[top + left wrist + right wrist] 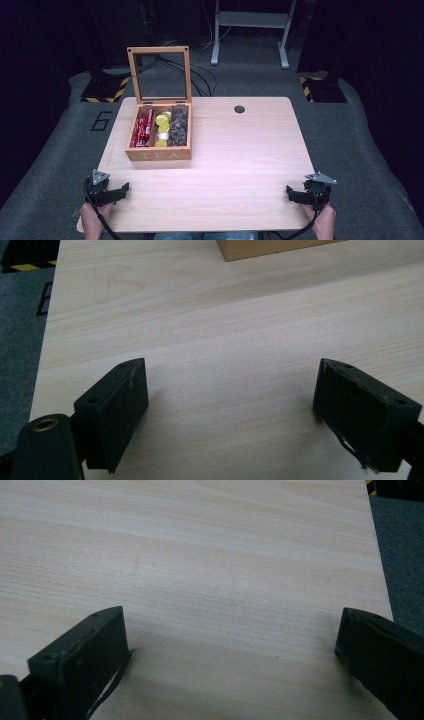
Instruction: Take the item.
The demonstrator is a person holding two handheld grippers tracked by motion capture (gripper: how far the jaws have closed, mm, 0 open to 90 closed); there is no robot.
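A wooden tea box (159,153) marked TEA stands on the left half of the table, its glass-paned lid (160,74) raised upright. Inside are red packets (142,129) on the left, yellow-wrapped pieces (162,127) in the middle and dark pieces (179,128) on the right. My left gripper (119,192) rests near the table's front left corner, open, with bare wood between its jaws (230,405). My right gripper (295,194) rests near the front right corner, also open and empty (232,655). A corner of the tea box (270,248) appears at the top of the left gripper view.
The light wooden table (240,160) has a round cable hole (239,109) at the back. Grey carpet surrounds it, with a white desk frame (250,30) and yellow-black striped stand bases (105,92) behind. Wide bare tabletop lies between the two grippers.
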